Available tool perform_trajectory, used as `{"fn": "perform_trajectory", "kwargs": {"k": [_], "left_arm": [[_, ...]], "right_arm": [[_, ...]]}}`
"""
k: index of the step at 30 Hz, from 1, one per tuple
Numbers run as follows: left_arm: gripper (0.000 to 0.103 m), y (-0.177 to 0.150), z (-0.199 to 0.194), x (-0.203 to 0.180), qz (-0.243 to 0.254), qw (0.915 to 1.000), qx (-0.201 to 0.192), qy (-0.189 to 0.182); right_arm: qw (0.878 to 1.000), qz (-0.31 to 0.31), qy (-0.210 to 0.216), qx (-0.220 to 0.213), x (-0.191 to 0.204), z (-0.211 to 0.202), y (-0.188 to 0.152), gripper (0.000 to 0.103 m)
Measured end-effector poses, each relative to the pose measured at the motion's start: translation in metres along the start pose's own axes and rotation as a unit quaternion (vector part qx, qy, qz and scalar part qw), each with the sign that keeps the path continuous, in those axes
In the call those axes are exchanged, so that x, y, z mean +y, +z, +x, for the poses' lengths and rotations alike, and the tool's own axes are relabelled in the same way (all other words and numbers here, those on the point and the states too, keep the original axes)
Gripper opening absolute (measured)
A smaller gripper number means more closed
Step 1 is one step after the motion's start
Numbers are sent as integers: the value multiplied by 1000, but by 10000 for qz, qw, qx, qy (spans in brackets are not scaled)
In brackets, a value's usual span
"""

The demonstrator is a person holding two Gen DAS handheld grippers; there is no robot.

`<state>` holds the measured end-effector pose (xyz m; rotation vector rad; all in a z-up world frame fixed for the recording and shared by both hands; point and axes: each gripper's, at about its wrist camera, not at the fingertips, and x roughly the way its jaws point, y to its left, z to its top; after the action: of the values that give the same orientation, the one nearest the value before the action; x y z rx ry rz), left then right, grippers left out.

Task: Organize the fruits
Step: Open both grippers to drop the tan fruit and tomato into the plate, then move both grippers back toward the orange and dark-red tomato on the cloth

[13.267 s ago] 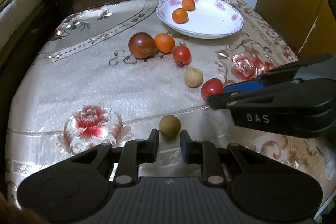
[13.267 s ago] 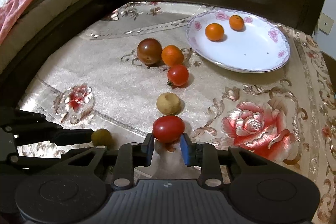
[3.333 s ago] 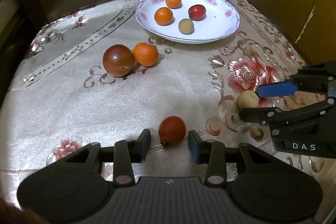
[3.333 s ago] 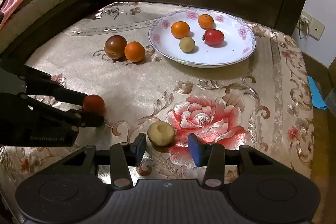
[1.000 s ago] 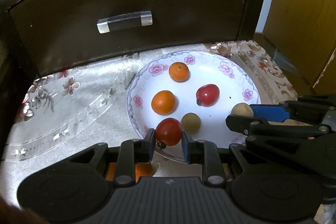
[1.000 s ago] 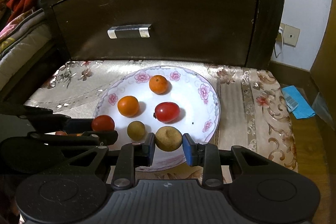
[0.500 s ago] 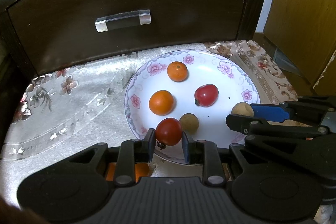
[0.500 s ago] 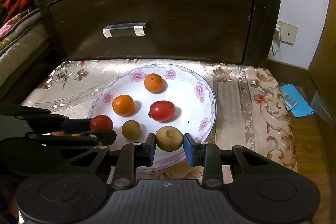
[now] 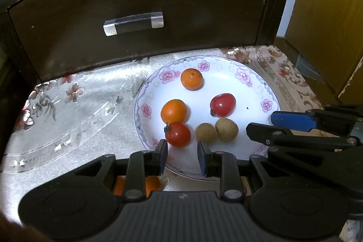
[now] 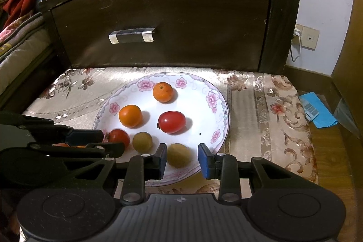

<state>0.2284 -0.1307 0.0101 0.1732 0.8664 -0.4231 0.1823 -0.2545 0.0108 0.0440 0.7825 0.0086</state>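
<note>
A white floral plate (image 9: pixel 256 81) (image 10: pixel 217 110) holds two oranges (image 9: pixel 191 78) (image 9: pixel 173 111), an oval red tomato (image 9: pixel 222 104) (image 10: pixel 172 121), a round red tomato (image 9: pixel 178 133) (image 10: pixel 118 138) and two tan longans (image 9: pixel 206 133) (image 9: pixel 226 129). My left gripper (image 9: pixel 182 157) is open, just short of the round tomato, which lies free on the plate. My right gripper (image 10: pixel 182 160) is open over the plate's near rim, with a tan longan (image 10: pixel 179 155) lying loose between its fingers.
A dark drawer front with a clear handle (image 9: pixel 133 23) (image 10: pixel 131 34) stands right behind the plate. An orange (image 9: pixel 152 183) lies on the cloth under my left gripper. Blue paper (image 10: pixel 317 112) lies on the floor at the right. Bedding is at the left.
Both grippers opened. The round tomato dropped from the left gripper onto the plate, and the longan dropped from the right gripper onto the plate beside the other longan.
</note>
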Motion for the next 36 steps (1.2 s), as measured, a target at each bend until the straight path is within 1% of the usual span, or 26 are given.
{"fn": "perform_trajectory", "kwargs": {"k": [3,7,11,25,36], "left_arm": [[40,0,-1,0,17,10000,-18,12],[40,0,-5,0,39,10000,-64,28],[41,1,-8,0,50,9999,-98,29],[41,0,-27,7,24,9997,-230,72],[40,-4,-35,16,35,9996,-227,147]], "right_arm": [[10000,7,6,-19,-1,-1,0,28],[10000,10,0,-49,-2,-2,1,29],[10000,35,-12,-86,-4,-5,1,33],[9999,-21,-44,-129,3,-14,2,33],[9998,-119,-23,-133,16,-18,3,33]]}}
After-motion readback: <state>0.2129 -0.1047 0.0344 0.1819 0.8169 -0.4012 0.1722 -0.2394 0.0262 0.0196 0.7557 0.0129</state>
